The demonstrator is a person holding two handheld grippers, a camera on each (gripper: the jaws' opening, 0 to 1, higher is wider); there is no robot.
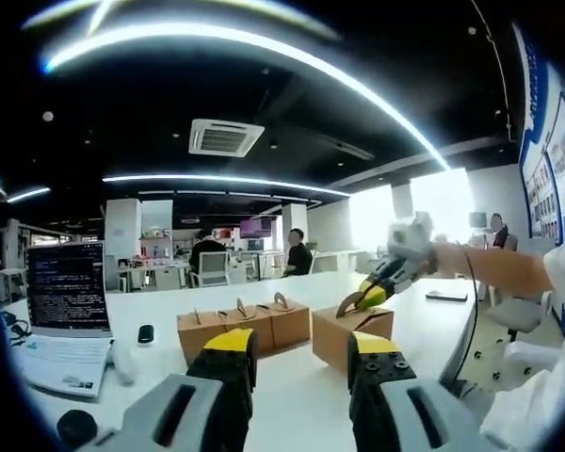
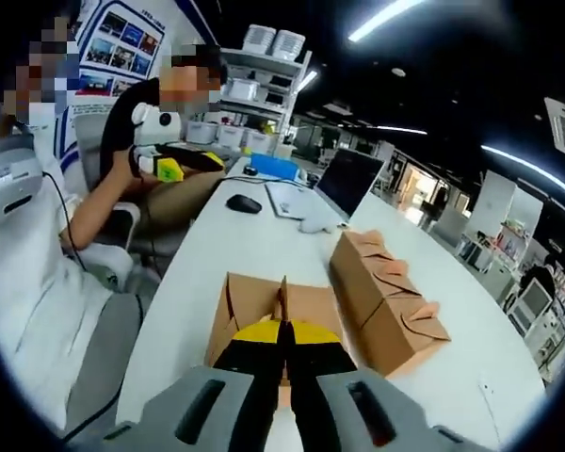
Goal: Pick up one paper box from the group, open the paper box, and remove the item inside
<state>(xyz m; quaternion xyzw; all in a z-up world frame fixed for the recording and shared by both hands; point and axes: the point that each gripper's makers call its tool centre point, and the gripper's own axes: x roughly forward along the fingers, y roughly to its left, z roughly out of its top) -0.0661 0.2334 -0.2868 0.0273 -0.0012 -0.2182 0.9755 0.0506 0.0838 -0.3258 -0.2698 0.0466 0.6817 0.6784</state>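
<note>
Brown cardboard throughout. In the left gripper view, from left: an open laptop with a lit screen near the white table's left end, a small dark mouse just beside it, then a row of paper boxes with folded handle tops standing touching each other. To their right, apart from the row, one single paper box on the table. Right gripper reaching in from the right, yellow-tipped jaws closed on the curved handle flap at that box's top. Along the bottom edge, left gripper held above the table, near the boxes but touching nothing, jaws spread with a clear gap between them. Seated people at desks far behind.

In the right gripper view, from left: a person's white sleeve, then the left gripper held up in a hand over the table's far left edge, well apart from the boxes; jaw state not readable here. Centre bottom, right gripper with jaws pressed together on the upright handle flap of the single paper box, directly ahead on the table. Right of it, the row of paper boxes, just beside, running away toward the laptop and mouse.
</note>
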